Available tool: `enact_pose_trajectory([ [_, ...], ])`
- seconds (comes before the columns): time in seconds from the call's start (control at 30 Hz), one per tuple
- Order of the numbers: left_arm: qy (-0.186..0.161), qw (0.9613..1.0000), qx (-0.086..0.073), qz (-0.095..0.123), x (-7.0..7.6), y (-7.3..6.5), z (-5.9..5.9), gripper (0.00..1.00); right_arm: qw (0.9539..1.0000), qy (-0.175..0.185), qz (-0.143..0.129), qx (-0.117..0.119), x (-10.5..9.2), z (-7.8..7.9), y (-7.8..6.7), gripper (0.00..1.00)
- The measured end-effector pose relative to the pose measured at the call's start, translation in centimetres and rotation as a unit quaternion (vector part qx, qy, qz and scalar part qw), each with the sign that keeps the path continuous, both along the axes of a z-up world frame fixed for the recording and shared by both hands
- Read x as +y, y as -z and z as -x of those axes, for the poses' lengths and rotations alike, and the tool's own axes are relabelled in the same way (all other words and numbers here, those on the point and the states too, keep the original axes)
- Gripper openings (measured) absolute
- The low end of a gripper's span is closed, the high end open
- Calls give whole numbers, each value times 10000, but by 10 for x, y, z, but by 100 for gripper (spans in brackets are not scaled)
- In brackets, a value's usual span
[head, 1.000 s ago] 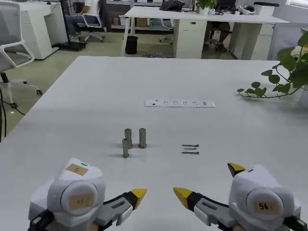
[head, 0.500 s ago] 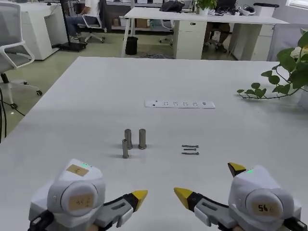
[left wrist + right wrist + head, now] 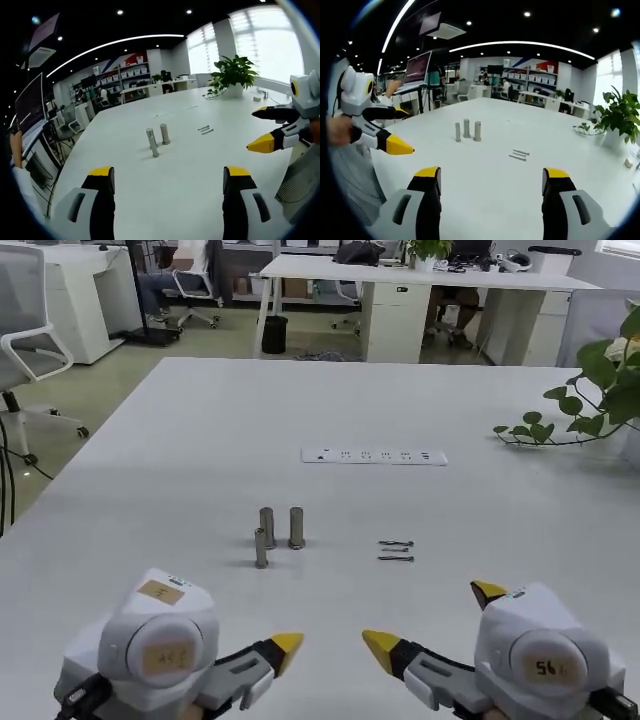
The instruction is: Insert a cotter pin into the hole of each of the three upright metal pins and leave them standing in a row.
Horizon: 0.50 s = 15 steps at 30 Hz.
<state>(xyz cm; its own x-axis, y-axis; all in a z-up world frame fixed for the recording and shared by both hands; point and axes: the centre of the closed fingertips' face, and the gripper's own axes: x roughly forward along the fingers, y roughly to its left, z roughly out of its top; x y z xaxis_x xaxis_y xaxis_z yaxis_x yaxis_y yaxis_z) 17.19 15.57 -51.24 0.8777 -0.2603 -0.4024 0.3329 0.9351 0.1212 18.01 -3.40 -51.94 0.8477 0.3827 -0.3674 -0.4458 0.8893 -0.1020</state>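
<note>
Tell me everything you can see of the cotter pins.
Three cotter pins, thin, dark and metallic-looking, lie flat on the white table, side by side, roughly parallel. They rest apart from the three upright metal pins, to their right in the head view. Nothing else touches them; none is inserted. Finer detail is too small to tell.

short grey metal cylindrical pins (image 3: 296,527) | three, upright, close triangle cluster, just left of frame centre | thin dark metal cotter pins (image 3: 396,551) | flat, parallel, stacked close, right of centre, apart from cylinders
</note>
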Motion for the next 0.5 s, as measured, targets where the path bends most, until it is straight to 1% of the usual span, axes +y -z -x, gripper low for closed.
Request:
enact_pose_trajectory([
  [0.1, 34, 10000, 25, 60, -2, 1, 0, 88, 10000, -12, -21, -2, 1, 0, 0, 80],
  [0.17, 52, 10000, 29, 61, -3, 1, 0, 88, 10000, -22, -29, -2, 1, 1, -1, 80],
  [0.27, 46, 10000, 26, 47, -2, 0, -1, 88, 10000, -45, -51, -49, 2, 2, -5, 80],
  [0.33, 39, 9999, 22, 90, 0, -1, -2, 88, 9999, -28, -108, -66, 1, 1, -7, 80],
  [0.4, 44, 10000, 28, 71, 0, -1, -2, 89, 9999, -11, -137, -80, -1, 2, -9, 79],
  [0.5, 30, 9999, 49, 100, 2, -1, -3, 89, 9998, 7, -190, -88, -3, 1, -13, 79],
])
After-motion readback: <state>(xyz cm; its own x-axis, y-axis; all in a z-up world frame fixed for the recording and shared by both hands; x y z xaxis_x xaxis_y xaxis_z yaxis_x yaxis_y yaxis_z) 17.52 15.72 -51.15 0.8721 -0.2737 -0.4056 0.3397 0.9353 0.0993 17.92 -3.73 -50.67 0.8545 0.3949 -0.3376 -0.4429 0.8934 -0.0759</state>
